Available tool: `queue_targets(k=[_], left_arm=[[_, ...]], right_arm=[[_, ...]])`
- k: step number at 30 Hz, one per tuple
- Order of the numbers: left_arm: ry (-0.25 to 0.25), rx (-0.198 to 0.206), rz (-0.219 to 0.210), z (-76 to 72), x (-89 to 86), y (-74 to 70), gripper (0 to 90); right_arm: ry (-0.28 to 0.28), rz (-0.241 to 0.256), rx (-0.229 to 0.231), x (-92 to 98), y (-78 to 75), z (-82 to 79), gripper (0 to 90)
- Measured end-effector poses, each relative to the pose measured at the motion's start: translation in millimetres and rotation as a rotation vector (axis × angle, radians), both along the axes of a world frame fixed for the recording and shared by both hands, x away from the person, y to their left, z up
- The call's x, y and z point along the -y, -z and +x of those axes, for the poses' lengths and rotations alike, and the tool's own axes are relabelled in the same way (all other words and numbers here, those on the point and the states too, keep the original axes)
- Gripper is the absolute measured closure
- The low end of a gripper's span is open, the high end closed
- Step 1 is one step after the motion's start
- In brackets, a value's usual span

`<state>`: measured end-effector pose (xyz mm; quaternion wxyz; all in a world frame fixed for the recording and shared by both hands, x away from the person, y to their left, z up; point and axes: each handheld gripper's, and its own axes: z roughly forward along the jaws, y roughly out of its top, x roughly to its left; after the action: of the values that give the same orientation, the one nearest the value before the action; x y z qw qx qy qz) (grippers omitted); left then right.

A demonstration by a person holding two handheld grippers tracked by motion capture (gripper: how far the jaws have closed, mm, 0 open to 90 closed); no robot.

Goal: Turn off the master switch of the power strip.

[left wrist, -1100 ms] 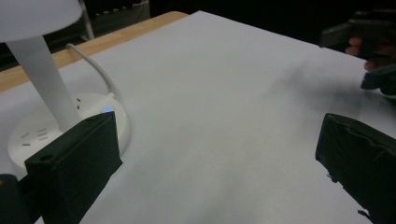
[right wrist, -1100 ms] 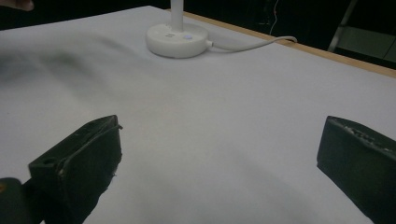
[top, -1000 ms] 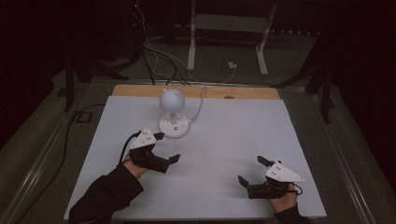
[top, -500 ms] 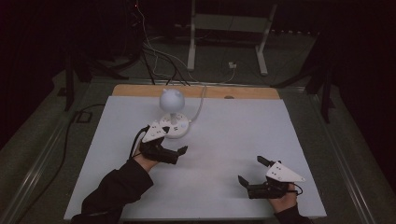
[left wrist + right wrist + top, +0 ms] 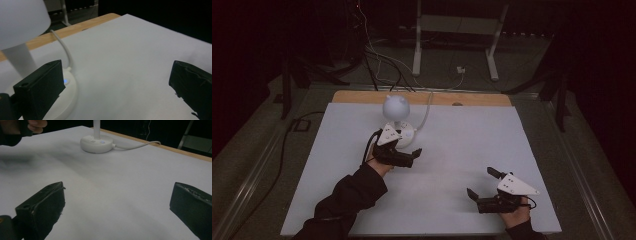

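A small white desk lamp stands at the table's back middle, with a round shade (image 5: 396,106), a round base (image 5: 406,134) and a white cable (image 5: 427,112) running off the far edge. My left gripper (image 5: 413,156) is open, just in front of and to the right of the base. In the left gripper view its jaws (image 5: 117,87) stand wide apart; the left jaw overlaps the lamp base (image 5: 68,93), which shows a small blue light (image 5: 65,81). My right gripper (image 5: 480,181) rests open near the front right, nothing between its jaws (image 5: 117,207). The lamp base (image 5: 97,143) lies far ahead of it.
The white tabletop (image 5: 472,140) has a wooden strip (image 5: 472,99) along its far edge. Beyond it are a metal stand (image 5: 452,45) and loose cables (image 5: 377,60) on the dark floor. The other hand (image 5: 35,123) appears at the top left of the right gripper view.
My left gripper has moved right and forward, closing in on the lamp base. The right gripper has stayed put.
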<state>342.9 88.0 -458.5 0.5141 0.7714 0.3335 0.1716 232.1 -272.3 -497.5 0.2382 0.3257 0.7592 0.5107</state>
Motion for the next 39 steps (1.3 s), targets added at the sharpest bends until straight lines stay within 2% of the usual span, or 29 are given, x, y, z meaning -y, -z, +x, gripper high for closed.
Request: queue_targets(k=[7, 9, 14, 20, 22, 23, 26, 32, 35, 38, 39], left_arm=[[-0.102, 0.012, 0.046, 10.2, 10.2, 4.5, 0.4], [-0.110, 0.009, 0.044, 13.3, 10.4, 6.4, 0.4], [-0.168, -0.002, 0.014, 21.6, 11.9, 11.8, 0.4], [-0.213, 0.038, 0.045, 25.8, 16.2, 16.0, 5.8], [-0.228, 0.049, 0.054, 26.5, 17.3, 17.3, 9.4], [-0.232, 0.049, 0.055, 26.8, 17.8, 18.0, 15.3], [-0.234, 0.058, 0.064, 27.4, 19.6, 20.6, 19.8], [-0.252, 0.068, 0.074, 30.5, 19.4, 24.5, 44.2], [-0.280, 0.074, 0.091, 32.6, 20.5, 26.4, 54.8], [-0.297, 0.075, 0.097, 35.1, 21.0, 28.7, 63.9], [-0.302, 0.071, 0.098, 36.1, 20.9, 29.6, 63.9]], right_arm=[[0.001, 0.005, 0.001, 0.7, -0.4, 0.0, 0.0], [0.002, 0.008, 0.000, 1.0, -0.6, 0.0, 0.0], [0.003, 0.010, -0.003, 1.5, -0.5, 0.0, 0.0], [0.003, 0.012, -0.002, 2.1, -0.9, -0.4, 0.0], [0.002, 0.013, -0.003, 2.5, -0.5, -0.3, 0.0], [0.002, 0.011, -0.003, 2.2, -0.7, -0.8, 0.0], [0.002, 0.014, -0.003, 2.4, -1.1, -0.6, 0.0], [0.002, 0.019, -0.004, 2.8, -1.4, -0.7, 0.0], [0.000, 0.017, -0.006, 3.0, -0.8, -0.8, 0.0], [0.001, 0.020, -0.008, 3.6, -0.5, -0.2, 0.0], [0.001, 0.020, -0.008, 3.6, -0.5, -0.2, 0.0]])
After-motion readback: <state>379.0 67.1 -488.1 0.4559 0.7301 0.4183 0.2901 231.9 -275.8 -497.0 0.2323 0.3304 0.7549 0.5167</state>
